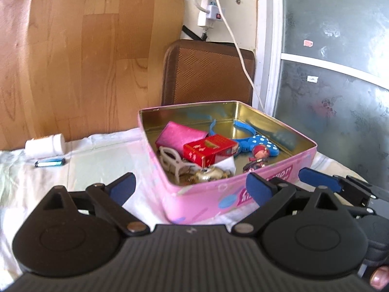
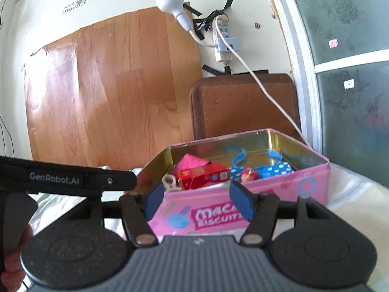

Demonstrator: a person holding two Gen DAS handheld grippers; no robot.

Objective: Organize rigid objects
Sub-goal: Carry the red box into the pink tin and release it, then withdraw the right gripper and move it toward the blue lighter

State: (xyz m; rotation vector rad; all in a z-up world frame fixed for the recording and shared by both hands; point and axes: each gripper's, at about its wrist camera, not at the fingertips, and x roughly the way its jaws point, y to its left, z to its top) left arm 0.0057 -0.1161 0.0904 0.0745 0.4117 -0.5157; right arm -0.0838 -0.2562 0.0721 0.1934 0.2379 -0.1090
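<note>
Pink biscuit tin point(image 1: 194, 194) sits open on the cloth-covered table point(image 1: 60, 182), already holding the red box point(image 1: 206, 149), figurine point(image 1: 257, 158) and other bits. Left gripper point(image 1: 192, 185) spread wide, right gripper point(image 2: 194, 202) parted; both empty. Tin looks light, stiff, slick-walled: take it by the rim. Only the left view shows the white bottle point(image 1: 46, 144) and lighter point(image 1: 49, 163), small and hard: pinch across their middle.
</note>
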